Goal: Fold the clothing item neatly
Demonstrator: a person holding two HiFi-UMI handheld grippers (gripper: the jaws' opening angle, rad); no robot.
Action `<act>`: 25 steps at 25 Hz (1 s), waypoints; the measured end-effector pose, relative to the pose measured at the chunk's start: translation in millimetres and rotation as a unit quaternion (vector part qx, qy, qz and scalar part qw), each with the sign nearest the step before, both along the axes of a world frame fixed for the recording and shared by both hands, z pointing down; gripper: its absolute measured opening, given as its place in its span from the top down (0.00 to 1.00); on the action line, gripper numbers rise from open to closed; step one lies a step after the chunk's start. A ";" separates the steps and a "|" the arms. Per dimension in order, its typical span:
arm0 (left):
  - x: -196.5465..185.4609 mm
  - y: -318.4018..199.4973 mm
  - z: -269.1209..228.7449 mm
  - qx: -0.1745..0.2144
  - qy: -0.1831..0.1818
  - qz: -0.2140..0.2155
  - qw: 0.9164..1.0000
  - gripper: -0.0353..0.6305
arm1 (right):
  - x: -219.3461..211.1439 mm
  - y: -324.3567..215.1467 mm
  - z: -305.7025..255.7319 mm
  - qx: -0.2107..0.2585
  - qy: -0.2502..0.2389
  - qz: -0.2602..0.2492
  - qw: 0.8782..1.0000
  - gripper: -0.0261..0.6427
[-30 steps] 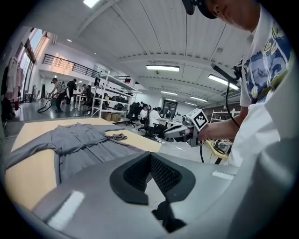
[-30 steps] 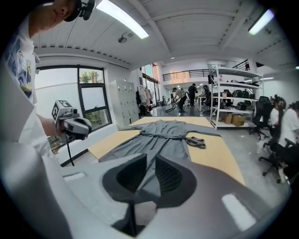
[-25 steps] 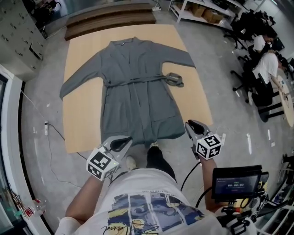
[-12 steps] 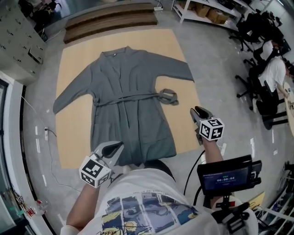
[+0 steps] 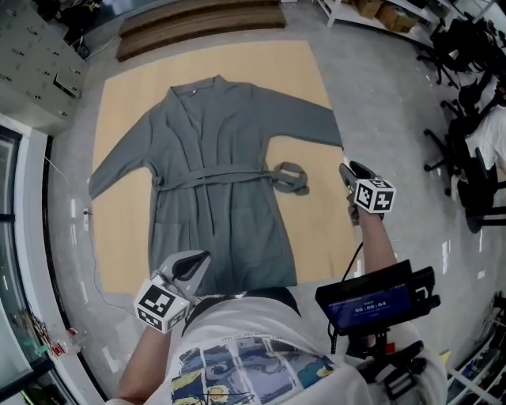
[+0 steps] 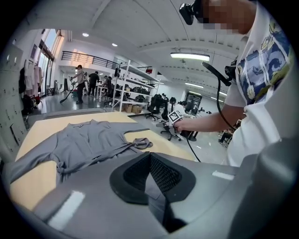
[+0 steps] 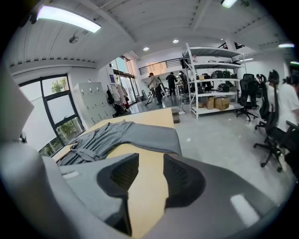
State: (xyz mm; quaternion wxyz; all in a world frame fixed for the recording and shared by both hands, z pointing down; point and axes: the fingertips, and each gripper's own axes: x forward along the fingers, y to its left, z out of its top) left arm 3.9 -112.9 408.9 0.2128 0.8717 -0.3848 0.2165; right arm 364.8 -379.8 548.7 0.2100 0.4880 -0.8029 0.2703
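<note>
A grey robe point(image 5: 217, 166) lies spread flat on a tan floor mat point(image 5: 320, 217), collar at the far end, both sleeves stretched out, its belt tied at the waist with a bunched end point(image 5: 289, 177) on the right. It also shows in the left gripper view as the robe point(image 6: 88, 142) and in the right gripper view as the robe point(image 7: 117, 135). My left gripper point(image 5: 192, 264) hangs shut and empty just above the robe's near hem. My right gripper point(image 5: 349, 171) hovers off the mat's right edge, near the right sleeve end; its jaws are opening with nothing between them.
Grey concrete floor surrounds the mat. Stacked boards point(image 5: 198, 20) lie beyond its far end. Office chairs point(image 5: 474, 158) stand at the right, shelving point(image 7: 215, 79) further off. A cable point(image 5: 87, 261) runs along the floor on the left. People stand in the background.
I have stepped to the right along the mat. The right gripper moved up toward the right sleeve and its jaws spread apart. The left gripper stayed shut near the hem.
</note>
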 end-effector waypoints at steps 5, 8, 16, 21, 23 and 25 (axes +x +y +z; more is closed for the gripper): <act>7.4 -9.4 4.3 -0.017 -0.010 -0.011 1.000 0.94 | 14.8 -42.8 20.9 -0.012 -0.016 0.015 1.000 0.72; 8.3 -11.1 7.5 -0.029 -0.015 -0.018 0.999 0.94 | 19.0 -60.8 32.8 -0.022 -0.031 0.025 0.999 0.71; 13.5 -8.9 14.7 -0.055 -0.015 -0.027 0.998 0.94 | 29.6 -97.8 67.6 -0.061 -0.085 0.054 0.993 0.67; 14.0 -9.3 16.9 -0.060 -0.012 -0.031 0.998 0.94 | 32.0 -112.3 87.8 -0.095 -0.122 0.072 0.985 0.67; 13.8 -10.4 18.7 -0.063 -0.010 -0.033 0.997 0.94 | 34.0 -115.0 94.4 -0.105 -0.128 0.078 0.983 0.67; 13.8 -13.1 20.4 -0.065 -0.008 -0.036 0.997 0.94 | 34.0 -117.4 100.2 -0.114 -0.143 0.081 0.980 0.67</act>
